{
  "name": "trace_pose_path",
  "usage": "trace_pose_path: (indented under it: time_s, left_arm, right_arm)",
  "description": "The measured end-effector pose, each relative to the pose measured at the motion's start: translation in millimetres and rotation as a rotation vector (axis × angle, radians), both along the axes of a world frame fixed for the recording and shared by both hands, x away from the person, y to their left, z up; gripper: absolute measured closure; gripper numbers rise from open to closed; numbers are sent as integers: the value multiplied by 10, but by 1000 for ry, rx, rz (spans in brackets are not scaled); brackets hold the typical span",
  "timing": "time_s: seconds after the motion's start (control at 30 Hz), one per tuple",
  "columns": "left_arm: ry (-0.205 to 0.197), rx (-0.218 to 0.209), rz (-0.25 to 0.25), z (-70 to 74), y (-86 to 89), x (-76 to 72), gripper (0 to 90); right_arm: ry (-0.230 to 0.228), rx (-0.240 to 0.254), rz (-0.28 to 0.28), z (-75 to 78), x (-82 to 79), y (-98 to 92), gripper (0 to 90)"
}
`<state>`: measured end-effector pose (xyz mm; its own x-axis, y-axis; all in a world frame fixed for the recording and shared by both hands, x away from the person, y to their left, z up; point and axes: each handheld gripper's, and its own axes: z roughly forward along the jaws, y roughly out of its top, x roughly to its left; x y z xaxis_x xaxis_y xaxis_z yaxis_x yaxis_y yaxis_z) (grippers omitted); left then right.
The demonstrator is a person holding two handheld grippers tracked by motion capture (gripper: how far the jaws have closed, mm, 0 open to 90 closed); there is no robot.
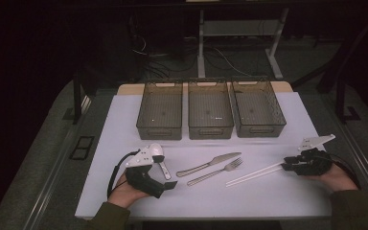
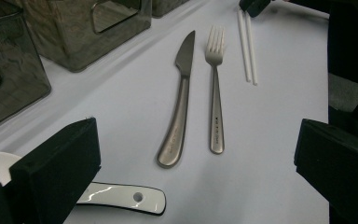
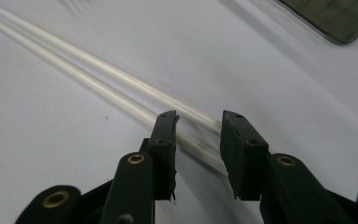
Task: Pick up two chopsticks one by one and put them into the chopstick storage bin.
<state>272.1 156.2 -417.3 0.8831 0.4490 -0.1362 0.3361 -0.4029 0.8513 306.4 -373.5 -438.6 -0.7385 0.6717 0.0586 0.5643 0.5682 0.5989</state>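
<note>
Jaws of the right gripper (image 3: 198, 128) stand part open, straddling the near ends of 2 thin white plastic chopsticks (image 3: 98, 74) without clamping them. Their long axis runs up-left across the white tabletop (image 1: 268, 191). The left gripper (image 2: 191, 163) gapes wide, empty.

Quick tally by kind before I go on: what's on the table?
Bins: 3
Knife: 1
Fork: 1
Spoon: 1
Chopsticks: 2
Total: 8

chopsticks (image 1: 254, 173) | white pair (side by side) | flat on table (image 1: 268, 201)
</note>
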Motion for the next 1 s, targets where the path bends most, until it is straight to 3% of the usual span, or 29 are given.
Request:
trace_pose_path:
  time_s: [0.4,0.87,1.0]
  left_arm:
    - [2,-1,-3,0,-3,-5,0]
    - [4,-1,-4,1,-7,-13,0]
    - [3,1,-5,1,-12,-14,0]
  right_arm:
    - [46,-7,85,20,-145,45,694]
    - [53,-12,179,37,-358,120,761]
    - [33,-22,203,33,-407,168,757]
